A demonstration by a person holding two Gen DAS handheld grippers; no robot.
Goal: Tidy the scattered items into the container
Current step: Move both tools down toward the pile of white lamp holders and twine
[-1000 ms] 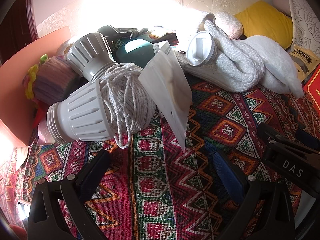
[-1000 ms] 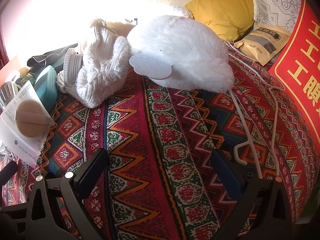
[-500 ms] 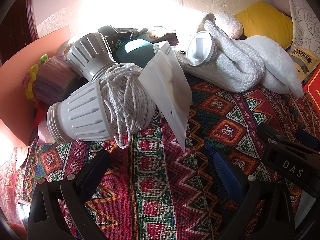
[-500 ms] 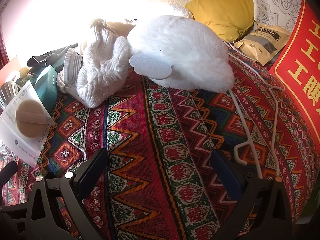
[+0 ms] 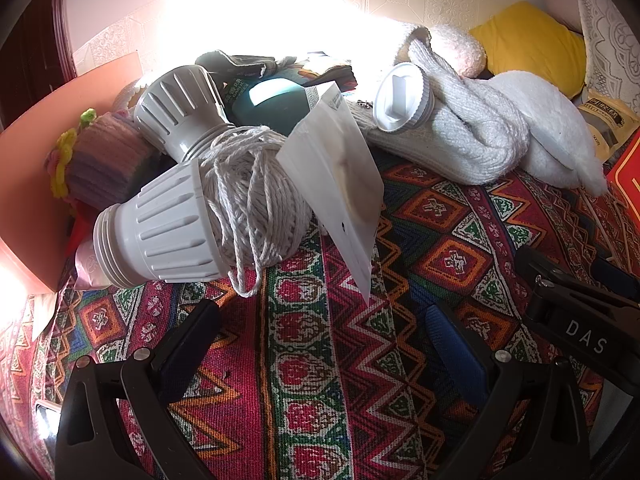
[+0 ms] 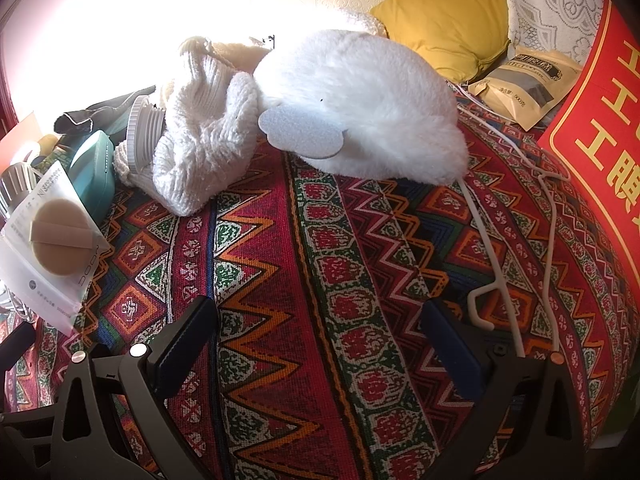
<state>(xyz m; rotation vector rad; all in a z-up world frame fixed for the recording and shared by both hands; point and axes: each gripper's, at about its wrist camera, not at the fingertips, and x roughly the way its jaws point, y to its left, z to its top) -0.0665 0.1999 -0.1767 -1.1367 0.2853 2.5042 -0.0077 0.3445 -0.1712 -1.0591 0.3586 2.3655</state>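
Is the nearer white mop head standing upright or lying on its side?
On its side: the mop head lies on the patterned cloth, threaded end pointing left, strings bunched right.

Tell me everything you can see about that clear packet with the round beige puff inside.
The clear plastic packet is a flat translucent sachet holding a round beige powder puff with a strap band across it and small print below. It stands tilted, leaning against the string mop head, its lower corner reaching down towards the patterned cloth. Neither gripper touches it.

Bare patterned cloth [image 6: 320, 280] ahead; mop heads [image 5: 208, 216], plush toy [image 6: 360, 108] beyond.
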